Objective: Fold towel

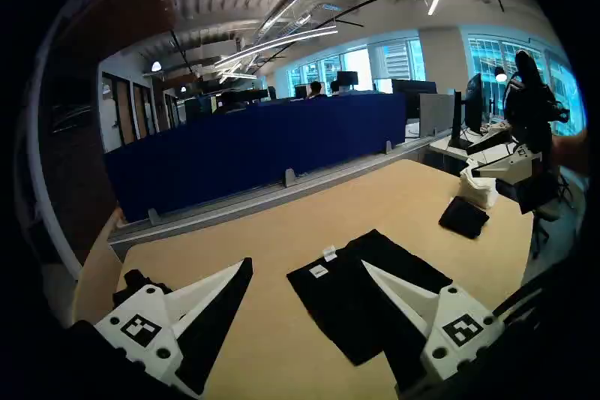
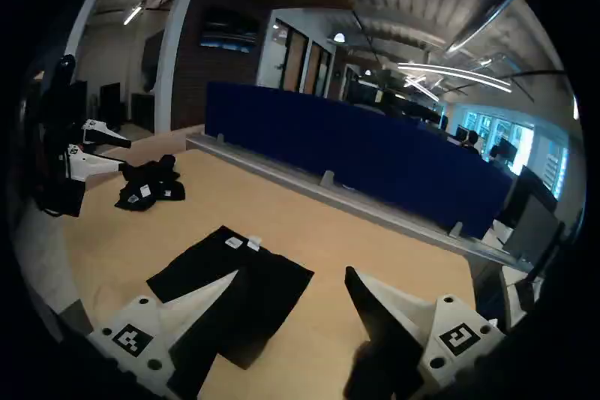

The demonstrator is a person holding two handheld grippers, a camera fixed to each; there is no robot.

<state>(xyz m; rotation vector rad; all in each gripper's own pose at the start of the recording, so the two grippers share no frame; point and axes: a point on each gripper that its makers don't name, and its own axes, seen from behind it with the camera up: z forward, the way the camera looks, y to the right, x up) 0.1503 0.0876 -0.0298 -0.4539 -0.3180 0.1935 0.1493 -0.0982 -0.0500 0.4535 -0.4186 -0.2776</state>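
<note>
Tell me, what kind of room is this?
Most likely an open-plan office: a long blue partition runs along the wooden table, computer monitors stand beyond it, and strip lights hang from an exposed ceiling.

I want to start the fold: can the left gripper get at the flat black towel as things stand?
Probably yes. The left gripper is above the table, jaws open, with the black towel lying flat just ahead of it and nothing between them.
</note>
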